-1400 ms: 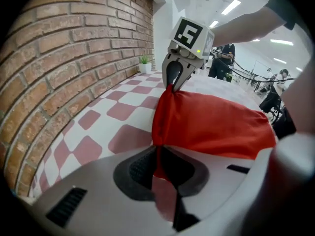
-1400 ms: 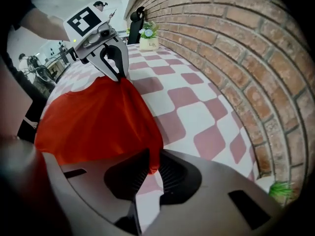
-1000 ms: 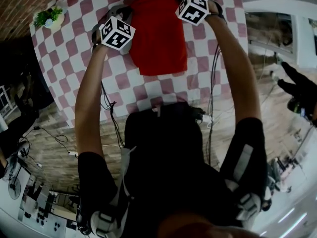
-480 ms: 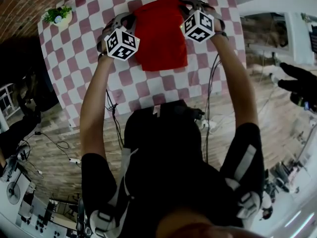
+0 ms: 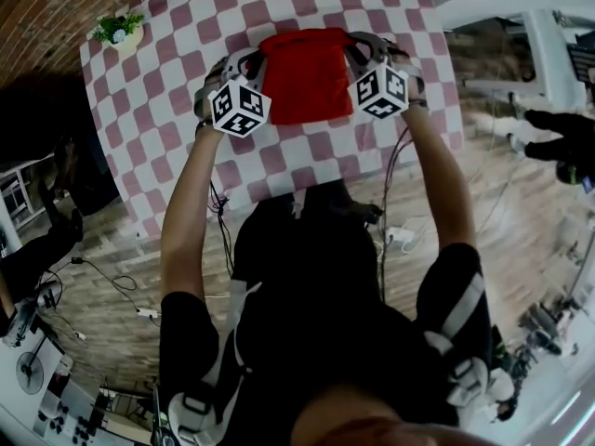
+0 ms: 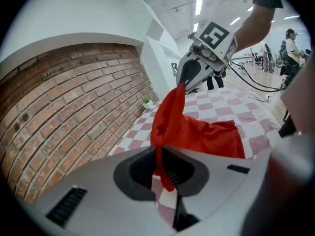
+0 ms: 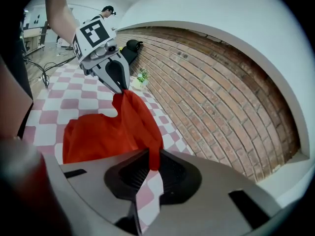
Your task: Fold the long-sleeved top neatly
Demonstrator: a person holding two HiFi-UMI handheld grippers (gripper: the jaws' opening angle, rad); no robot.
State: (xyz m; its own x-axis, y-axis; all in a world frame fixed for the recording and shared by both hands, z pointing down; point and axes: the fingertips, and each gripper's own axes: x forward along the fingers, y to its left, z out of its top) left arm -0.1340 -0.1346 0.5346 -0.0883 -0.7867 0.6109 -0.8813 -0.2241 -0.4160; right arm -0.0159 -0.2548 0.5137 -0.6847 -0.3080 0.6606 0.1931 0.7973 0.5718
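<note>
A red long-sleeved top (image 5: 305,77) lies partly folded on the checkered table (image 5: 177,54). My left gripper (image 5: 247,66) is shut on the top's left corner, where red cloth (image 6: 197,132) runs up out of its jaws (image 6: 160,167). My right gripper (image 5: 361,52) is shut on the other corner, and red cloth (image 7: 106,132) is pinched between its pads (image 7: 151,162). The held edge hangs stretched above the table between the two grippers. Each gripper shows in the other's view: the right gripper (image 6: 189,77), the left gripper (image 7: 116,77). The rest of the top rests on the table.
A small potted plant (image 5: 118,31) stands at the table's far left corner, against a brick wall (image 6: 64,107). Cables (image 5: 216,221) trail over the wooden floor by the table's near edge. Another person's dark gloved hand (image 5: 558,142) shows at the right.
Both grippers have lifted the top's far edge and drawn it toward the person. The red patch on the table looks shorter than before.
</note>
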